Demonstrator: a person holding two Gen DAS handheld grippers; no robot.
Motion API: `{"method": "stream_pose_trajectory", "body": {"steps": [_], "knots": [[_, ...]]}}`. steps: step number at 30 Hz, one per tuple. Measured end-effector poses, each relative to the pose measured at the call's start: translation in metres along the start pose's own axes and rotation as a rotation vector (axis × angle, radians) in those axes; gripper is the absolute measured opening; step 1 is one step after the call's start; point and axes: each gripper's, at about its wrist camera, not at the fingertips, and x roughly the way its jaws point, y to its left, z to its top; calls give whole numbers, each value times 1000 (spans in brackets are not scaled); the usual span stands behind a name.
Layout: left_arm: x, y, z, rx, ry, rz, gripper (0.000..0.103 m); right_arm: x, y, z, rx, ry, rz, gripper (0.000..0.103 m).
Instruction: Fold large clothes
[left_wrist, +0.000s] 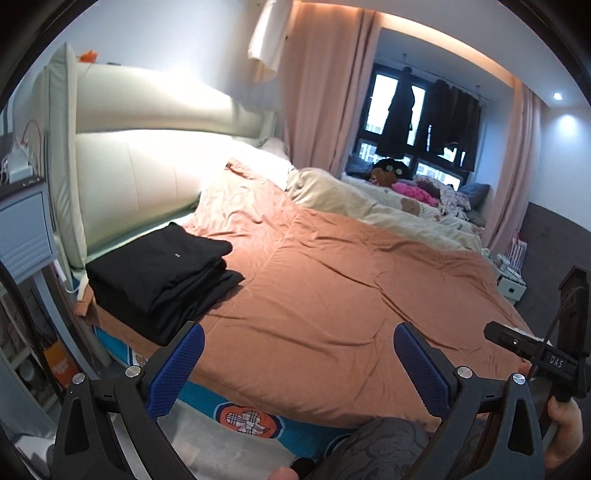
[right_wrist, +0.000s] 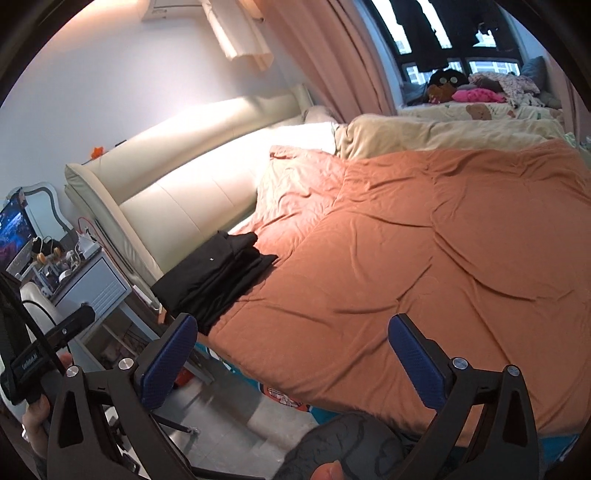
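- Both jaws are gaping wide, empty: left hand-held gripper (left_wrist: 299, 363), right hand-held gripper (right_wrist: 291, 356).
- Folded black clothes (left_wrist: 162, 275) are sitting stacked at the bed's (left_wrist: 332, 280) near-left corner.
- Soft, floppy, probably light; I'd be pinching a folded edge.

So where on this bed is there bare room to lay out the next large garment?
The wide orange quilt lies bare from the folded black clothes stack at its headboard-side near corner across to the cream bunched duvet at the far side. Beyond that it is crowded: pink and patterned clothes pile by the window. Both grippers, left and right, are open and empty.
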Motion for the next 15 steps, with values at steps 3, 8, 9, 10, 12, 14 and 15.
{"method": "stream_pose_trajectory", "body": {"steps": [3,8,9,10,12,14,15], "knots": [[-10,-11,-5,21,-1,-9,103,-19,-8,-13,-11,-10,-7,103],[-24,-26,-14,50,-24,-12,103,-47,-15,-28,-36,-20,-70,103],[-27,-30,-17,61,-26,-16,103,-52,-16,-31,-42,-19,-69,103],[-28,-33,-19,69,-26,-21,103,-56,-17,-33,-46,-20,-67,103],[-31,-37,-23,88,-30,-29,103,-65,-15,-37,-63,-22,-76,103],[-35,-41,-28,96,-36,-29,103,-72,-12,-40,-85,-24,-102,103],[-37,-42,-31,97,-39,-33,103,-75,-11,-43,-93,-25,-109,103]]}}
